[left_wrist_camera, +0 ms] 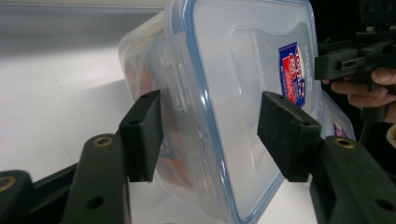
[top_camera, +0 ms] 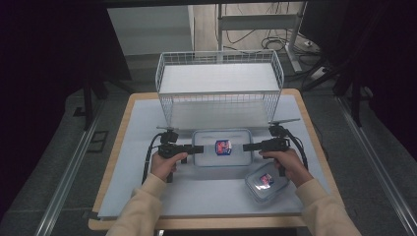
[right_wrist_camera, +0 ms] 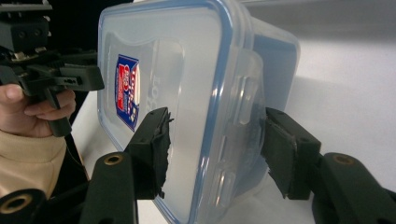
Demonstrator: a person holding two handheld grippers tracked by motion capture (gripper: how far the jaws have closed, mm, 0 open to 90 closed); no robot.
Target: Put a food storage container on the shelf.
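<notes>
A clear lidded container (top_camera: 210,150) with a blue seal and a red-blue label lies flat at the table's middle, in front of the wire basket. My left gripper (top_camera: 198,149) is at its left end and my right gripper (top_camera: 247,146) at its right end, both turned on their sides. In the left gripper view the container's (left_wrist_camera: 233,70) end clip and rim sit between the jaws of my left gripper (left_wrist_camera: 210,135). One pad is by the clip and the other stands just off the lid. My right gripper (right_wrist_camera: 217,149) straddles the other end of the container (right_wrist_camera: 177,70) the same way.
A white wire basket (top_camera: 220,83) stands at the back of the table mat. A second, smaller lidded container (top_camera: 265,182) lies near the front right, under the right hand. The table's front edge is close behind both forearms.
</notes>
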